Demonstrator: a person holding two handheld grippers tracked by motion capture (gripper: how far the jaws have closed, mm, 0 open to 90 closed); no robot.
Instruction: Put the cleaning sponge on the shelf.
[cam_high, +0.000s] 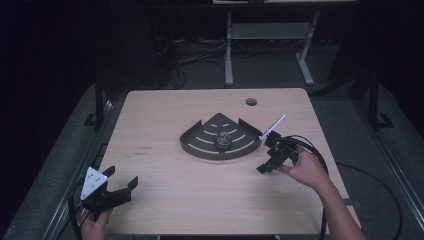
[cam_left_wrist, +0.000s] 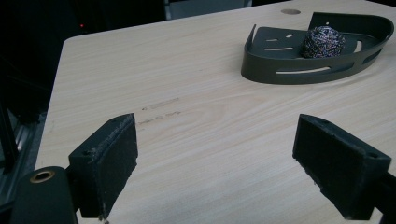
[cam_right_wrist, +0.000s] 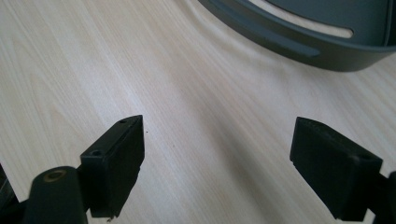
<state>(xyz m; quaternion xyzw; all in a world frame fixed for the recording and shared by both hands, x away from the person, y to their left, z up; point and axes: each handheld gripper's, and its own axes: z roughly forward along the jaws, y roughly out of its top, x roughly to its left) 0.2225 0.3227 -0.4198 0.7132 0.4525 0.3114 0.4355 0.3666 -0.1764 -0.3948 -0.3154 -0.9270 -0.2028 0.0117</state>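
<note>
The steel wool ball sits inside the dark corner tray. Your right gripper hovers just beside the tray's curved front wall, jaws spread wide and empty. Your left gripper is well apart from the tray, jaws also wide.

Mid-table: a quarter-round slotted tray, curved wall toward the near edge, holding a steel-wool scourer near its middle. Just right of the tray, the right gripper, jaws apart over bare wood. Well apart at the near left corner, the left gripper, jaws apart, facing the tray.
</note>
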